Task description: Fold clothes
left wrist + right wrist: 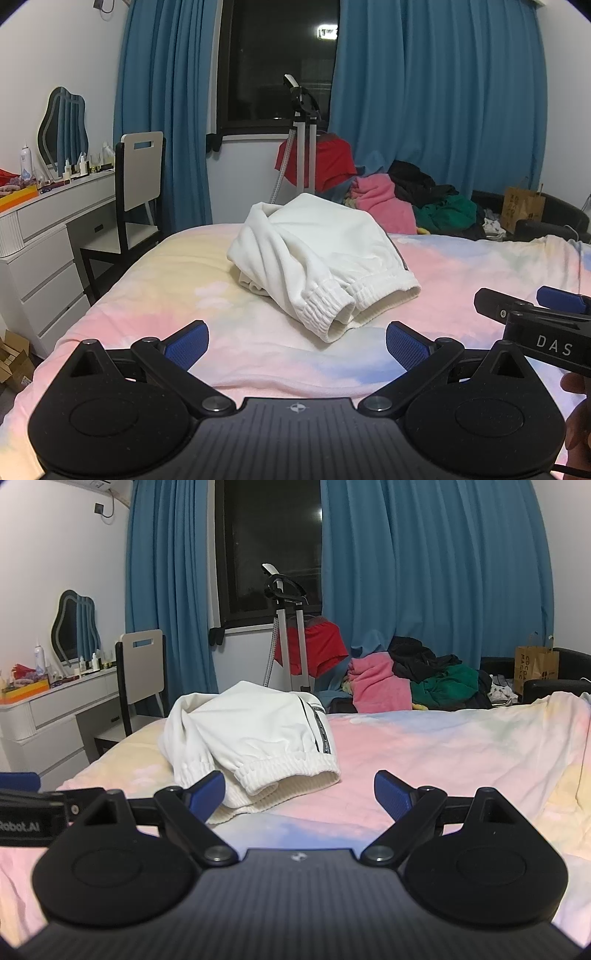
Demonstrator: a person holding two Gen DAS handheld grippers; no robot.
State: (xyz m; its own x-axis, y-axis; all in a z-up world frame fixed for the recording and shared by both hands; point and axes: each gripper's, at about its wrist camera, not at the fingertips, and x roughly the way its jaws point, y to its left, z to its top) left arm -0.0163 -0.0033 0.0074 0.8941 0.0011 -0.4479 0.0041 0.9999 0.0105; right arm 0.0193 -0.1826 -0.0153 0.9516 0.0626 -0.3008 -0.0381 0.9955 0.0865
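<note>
Plenty of open bedspread (280, 354) right ahead of my left gripper (295, 345), jaws spread wide, nothing between them. The only bump on it is the folded white pants (325, 254), sitting mid-bed. My right gripper (300, 794) crowds the left's right flank. Past the far edge, a clothes pile (424, 679) and garment steamer (291, 627) block things.

Colours all around my fingers

I am looking at white pants (251, 734) with a black stripe, lying on a bedsheet (424, 753) of pink, yellow and blue patches. My pads (186, 343) are showing blue; curtains (436, 103) are hanging blue.
</note>
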